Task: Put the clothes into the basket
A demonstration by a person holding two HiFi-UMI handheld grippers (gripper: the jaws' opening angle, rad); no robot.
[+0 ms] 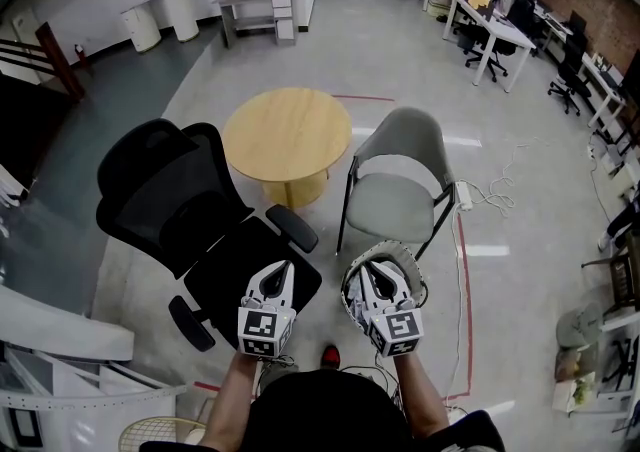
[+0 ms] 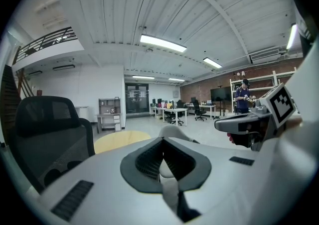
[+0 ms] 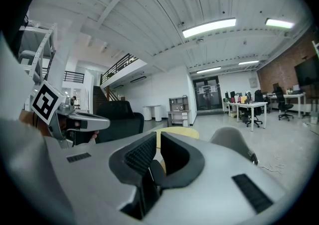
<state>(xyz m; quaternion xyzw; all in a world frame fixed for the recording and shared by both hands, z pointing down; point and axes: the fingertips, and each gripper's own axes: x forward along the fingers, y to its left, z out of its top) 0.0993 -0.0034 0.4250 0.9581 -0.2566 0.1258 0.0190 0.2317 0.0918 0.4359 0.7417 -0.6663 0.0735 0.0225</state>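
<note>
The left hand-held gripper and right hand-held gripper hover closed and empty, seemingly waiting. No clothes are visible. What may be the round white perforated basket sits beneath the right.

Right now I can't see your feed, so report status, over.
Left tool shut, empty. Right tool shut, empty. No clothes in view. Black office chair and grey chair just ahead, round table beyond.

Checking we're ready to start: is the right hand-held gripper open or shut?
Shut. In the right gripper view, the grey right hand-held gripper has its ribbed black pads almost together, nothing between them.
</note>
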